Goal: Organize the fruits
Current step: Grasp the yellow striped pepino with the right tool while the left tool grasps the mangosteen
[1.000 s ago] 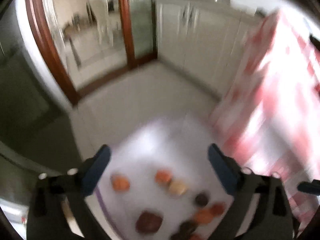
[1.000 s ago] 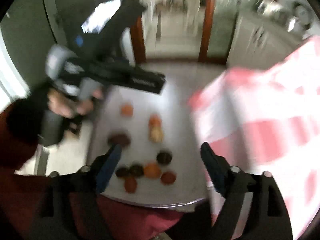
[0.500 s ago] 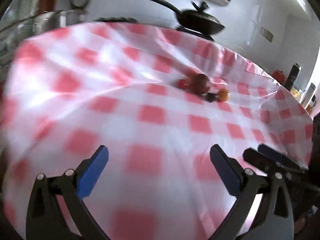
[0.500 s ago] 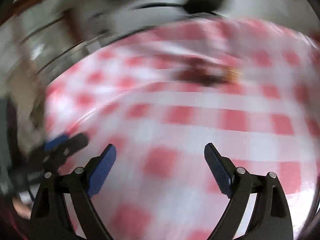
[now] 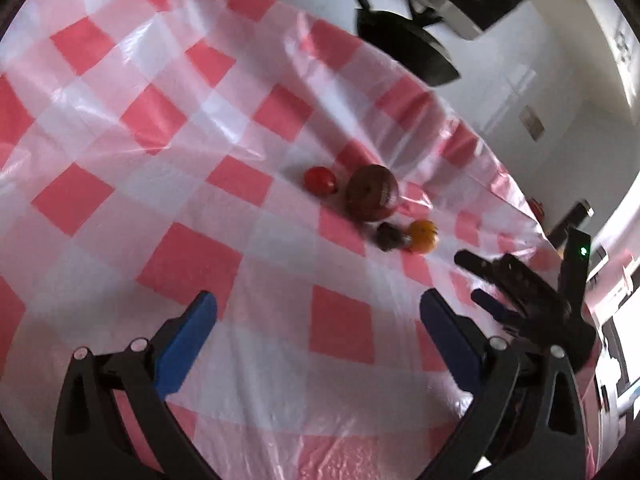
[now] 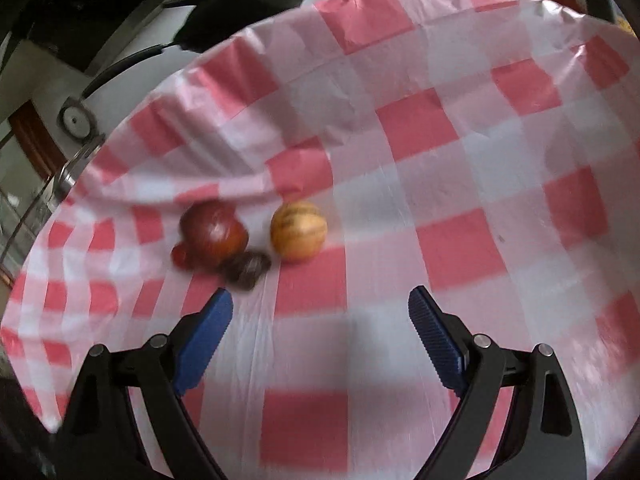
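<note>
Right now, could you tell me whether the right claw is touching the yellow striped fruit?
Apart. The right wrist view shows the open right claw short of the yellow striped fruit, with bare checked tablecloth between its fingertips and the fruit.

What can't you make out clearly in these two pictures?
- Small red fruit: right view, mostly hidden behind the big dark red fruit.
- Small dark fruit: blurred in both views, kind unclear.
- Black pan: handle cut off by the left view's top edge.
</note>
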Motion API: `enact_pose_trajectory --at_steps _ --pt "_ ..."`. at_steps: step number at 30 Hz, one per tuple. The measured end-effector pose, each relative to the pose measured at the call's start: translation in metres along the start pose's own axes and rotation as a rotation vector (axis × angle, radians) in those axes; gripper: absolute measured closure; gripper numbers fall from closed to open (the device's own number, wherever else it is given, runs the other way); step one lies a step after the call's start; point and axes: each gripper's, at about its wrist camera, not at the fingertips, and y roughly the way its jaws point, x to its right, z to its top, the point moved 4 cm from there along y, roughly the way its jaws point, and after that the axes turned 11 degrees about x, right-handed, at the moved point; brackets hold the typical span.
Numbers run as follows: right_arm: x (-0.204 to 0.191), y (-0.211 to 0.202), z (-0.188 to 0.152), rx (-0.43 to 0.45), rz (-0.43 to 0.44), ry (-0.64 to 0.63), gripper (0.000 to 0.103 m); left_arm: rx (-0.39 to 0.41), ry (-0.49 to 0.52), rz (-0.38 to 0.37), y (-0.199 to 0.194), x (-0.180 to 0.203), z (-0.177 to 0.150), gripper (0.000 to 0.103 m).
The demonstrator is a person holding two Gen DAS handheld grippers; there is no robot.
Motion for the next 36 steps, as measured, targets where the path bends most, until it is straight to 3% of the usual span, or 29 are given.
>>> enact_pose_trajectory --at_steps 8,15,18,19,31,36 --pt "-0.014 0.058 0.016 -0.046 -0.032 -0.025 0.034 -0.009 -0.065 -0.014 0.002 -0.008 -0.001 0.002" --pt "-0.024 0.085 0.019 -0.093 -0.072 -0.081 0.042 -0.004 0.009 0.01 0.002 0.004 -0.003 0.002" --pt "-0.026 0.086 0.019 -0.093 -0.071 -0.093 0.053 -0.002 0.062 0.026 0.003 0.011 -0.005 0.002" --pt "-0.026 0.085 0.018 -0.095 -0.058 -0.095 0.058 -0.003 0.081 0.029 0.003 0.013 -0.006 0.002" --pt "0.008 -0.007 -0.023 0.017 -0.011 0.081 0.058 -0.01 0.115 0.042 0.004 0.015 -0.009 0.001" --pt "0.027 -0.016 -0.028 0.037 -0.02 0.124 0.057 -0.044 0.121 0.036 0.006 0.017 -0.012 0.001"
